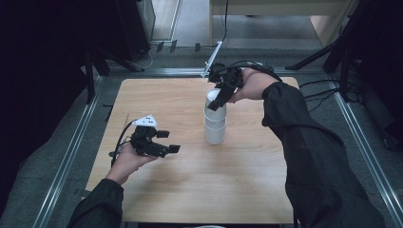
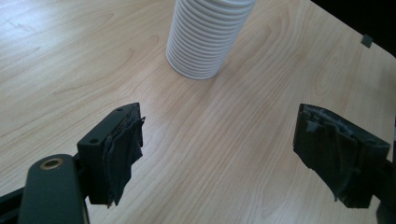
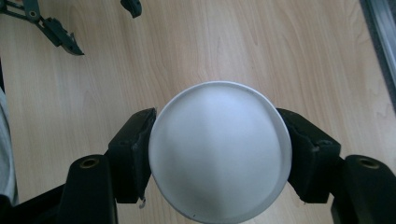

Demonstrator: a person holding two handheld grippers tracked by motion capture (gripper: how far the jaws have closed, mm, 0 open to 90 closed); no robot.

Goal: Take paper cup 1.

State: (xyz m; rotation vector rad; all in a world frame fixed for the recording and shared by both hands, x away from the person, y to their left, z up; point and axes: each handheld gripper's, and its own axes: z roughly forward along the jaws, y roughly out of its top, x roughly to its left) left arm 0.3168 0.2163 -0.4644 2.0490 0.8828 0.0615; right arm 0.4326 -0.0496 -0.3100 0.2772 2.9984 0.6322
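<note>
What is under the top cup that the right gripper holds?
Under the top cup, clamped by the right gripper, more white cups stand stacked on the table. Their insides are covered.

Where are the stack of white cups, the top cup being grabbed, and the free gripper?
stack of white cups (image 1: 215, 129), high view, lower ribbed side.
top cup (image 3: 219, 149), right gripper view, flat base.
left gripper (image 1: 167, 141), high view, between its fingertips.

bare table (image 1: 190, 190) all round, cup stack (image 1: 215, 124) seemingly the sole obstacle
</note>
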